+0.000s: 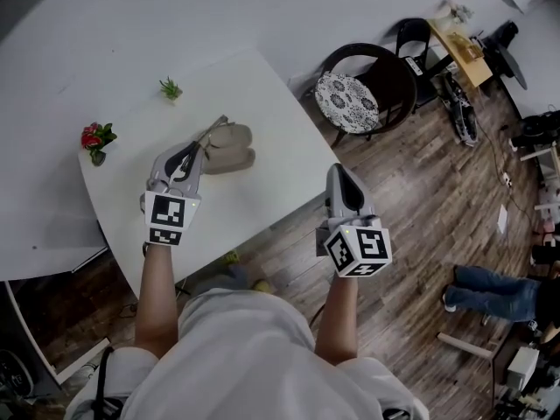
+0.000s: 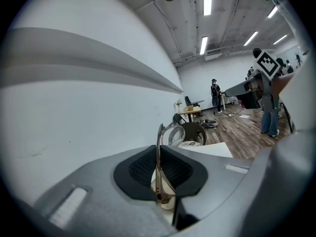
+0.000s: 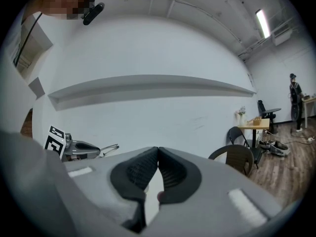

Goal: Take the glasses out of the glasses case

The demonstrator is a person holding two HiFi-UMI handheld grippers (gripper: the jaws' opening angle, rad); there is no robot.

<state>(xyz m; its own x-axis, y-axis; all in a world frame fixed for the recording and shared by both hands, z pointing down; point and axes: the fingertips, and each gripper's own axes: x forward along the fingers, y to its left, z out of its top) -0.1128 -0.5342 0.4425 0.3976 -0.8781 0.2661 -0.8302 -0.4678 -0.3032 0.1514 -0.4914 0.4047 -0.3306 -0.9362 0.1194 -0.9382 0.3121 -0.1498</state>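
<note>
In the head view, the beige glasses case (image 1: 234, 148) lies open on the white table (image 1: 262, 191), its two halves side by side. My left gripper (image 1: 199, 151) hangs just left of the case, shut on the thin-framed glasses (image 1: 213, 130), which stick out over it. The left gripper view has the frame (image 2: 159, 167) pinched between the dark pads (image 2: 140, 169), one lens (image 2: 174, 135) standing beyond them. My right gripper (image 1: 337, 171) hovers off the table's right edge, shut with nothing in it (image 3: 158, 157). From there I see the left gripper (image 3: 74, 149) with the glasses (image 3: 107, 148).
A red flower pot (image 1: 96, 138) and a small green plant (image 1: 171, 87) stand at the table's far left. A dark chair with a patterned cushion (image 1: 348, 101) sits beyond the right corner. A white wall runs behind the table. A person stands in the distance (image 2: 215, 95).
</note>
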